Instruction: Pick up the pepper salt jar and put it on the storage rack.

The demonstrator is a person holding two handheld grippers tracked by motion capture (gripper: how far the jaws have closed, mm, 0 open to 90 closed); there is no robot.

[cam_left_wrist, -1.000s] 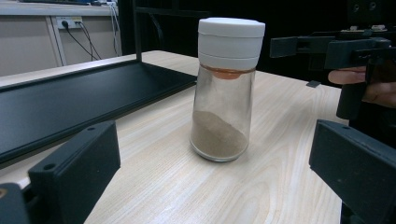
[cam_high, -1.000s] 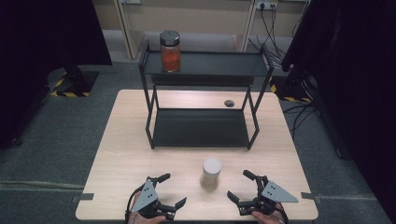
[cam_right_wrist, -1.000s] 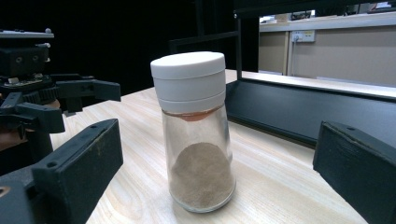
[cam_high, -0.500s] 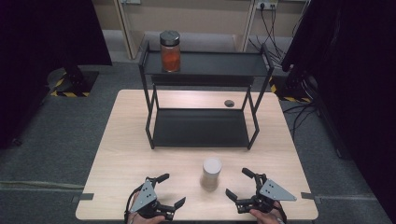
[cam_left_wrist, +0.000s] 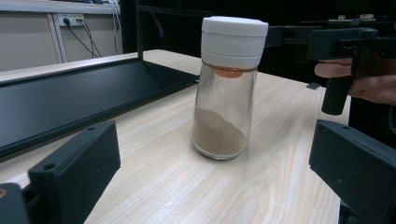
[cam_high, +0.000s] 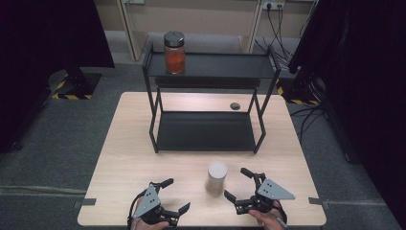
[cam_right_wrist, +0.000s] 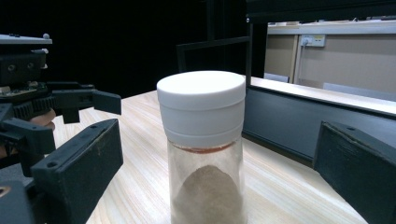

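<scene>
A small glass shaker (cam_high: 217,178) with a white cap stands upright on the wooden table (cam_high: 124,158), near the front edge and in front of the black shelf rack (cam_high: 206,132). It has brown powder in the bottom, and the powder sits in a little slope. The right gripper (cam_high: 239,187) is just beside the shaker on its right side, with its jaws spread wide and nothing between them yet. In the right gripper view the shaker (cam_right_wrist: 204,149) looks big and close, right in the middle between the two black jaws, but not touching them. The left gripper (cam_high: 174,195) is a bit farther off on the left, and its jaws are spread wide too, holding nothing. In the left gripper view the shaker (cam_left_wrist: 226,88) stands farther away. A jar (cam_high: 174,52) with something orange inside sits on the top shelf of the rack, at the left end. A small dark round thing (cam_high: 234,106) lies on the table behind the rack.
</scene>
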